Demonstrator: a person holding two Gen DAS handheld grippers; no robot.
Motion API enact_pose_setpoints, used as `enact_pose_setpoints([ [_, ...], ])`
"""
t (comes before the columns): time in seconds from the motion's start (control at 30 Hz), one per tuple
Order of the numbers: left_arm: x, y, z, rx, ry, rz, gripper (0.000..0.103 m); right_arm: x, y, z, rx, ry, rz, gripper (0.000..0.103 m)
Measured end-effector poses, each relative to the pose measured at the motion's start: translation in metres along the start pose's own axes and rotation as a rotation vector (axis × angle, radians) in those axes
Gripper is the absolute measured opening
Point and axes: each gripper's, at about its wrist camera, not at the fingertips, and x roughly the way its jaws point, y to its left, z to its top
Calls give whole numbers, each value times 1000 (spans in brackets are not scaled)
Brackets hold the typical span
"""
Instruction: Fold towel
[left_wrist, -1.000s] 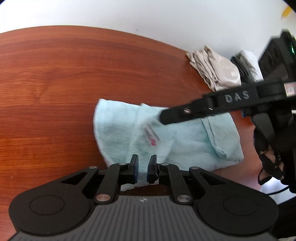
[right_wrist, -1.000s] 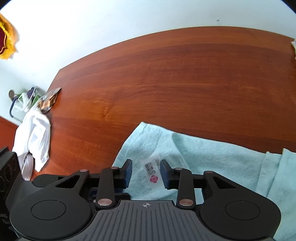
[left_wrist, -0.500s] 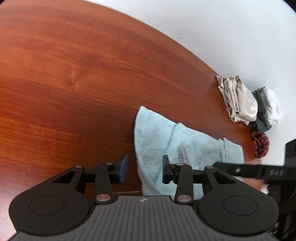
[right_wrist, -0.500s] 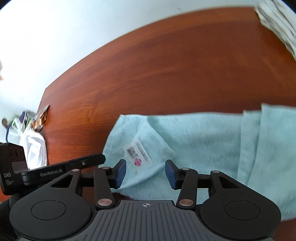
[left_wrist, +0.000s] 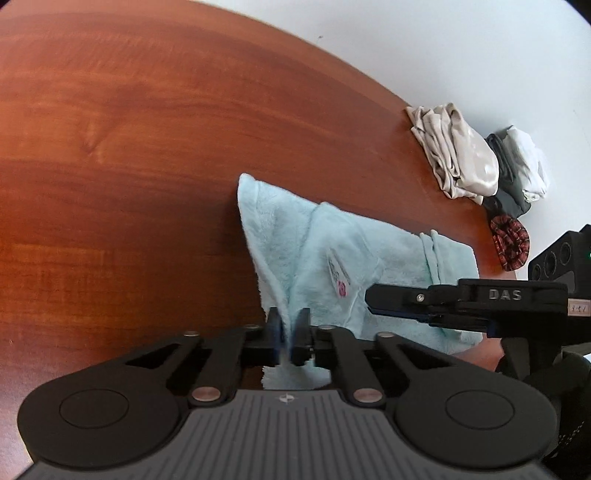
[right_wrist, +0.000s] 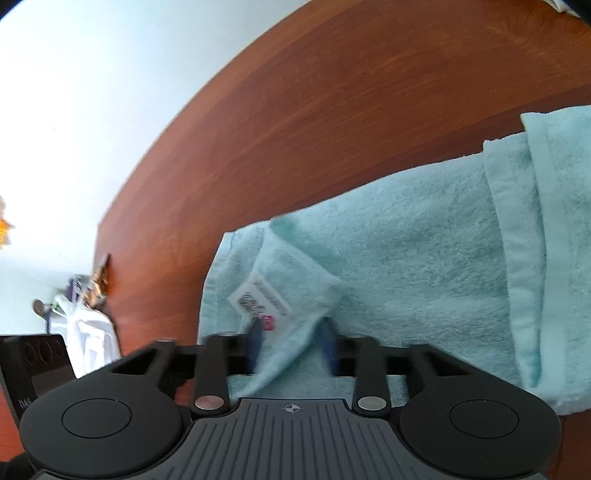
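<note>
A light blue towel (left_wrist: 388, 254) lies partly folded on the red-brown wooden table (left_wrist: 129, 147), with a white label (left_wrist: 338, 275) on a turned-over corner. My left gripper (left_wrist: 287, 332) is shut on the towel's near left edge, cloth pinched between its pads. The right gripper (left_wrist: 371, 299) reaches in from the right, level with the towel's near edge. In the right wrist view the right gripper (right_wrist: 291, 341) stands open, its fingers either side of the raised fold of towel (right_wrist: 424, 240) that carries the label (right_wrist: 258, 299).
Folded beige cloths (left_wrist: 454, 151), grey and white cloths (left_wrist: 517, 166) and a red plaid item (left_wrist: 509, 240) lie at the table's far right edge. A white cloth (right_wrist: 88, 332) and small clutter sit at the left end. A white wall stands behind.
My left gripper opened, then shut on the towel's left edge. The right gripper swung round to the labelled corner and its fingers narrowed around the fold.
</note>
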Motion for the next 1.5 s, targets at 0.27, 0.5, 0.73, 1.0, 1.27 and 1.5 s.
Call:
enact_pose_setpoints([
  [0.27, -15, -58, -6, 314, -92, -21, 5, -43, -5, 5, 54, -142, 142, 6],
  [0.5, 18, -116, -26, 612, 13, 0, 6, -58, -23, -3, 110, -170, 141, 15],
  [0.73, 38, -134, -46, 763, 108, 74, 13, -56, -51, -23, 173, -161, 43, 41],
  [1.0, 23, -118, -42, 732, 80, 98, 33, -44, -60, -33, 215, -166, 53, 49],
  [1.27, 18, -118, -46, 826, 97, 91, 37, -25, -61, -38, 280, -163, 106, 62],
  [1.5, 27, -120, -54, 925, 121, 90, 41, -16, -69, -53, 412, -209, 200, 71],
])
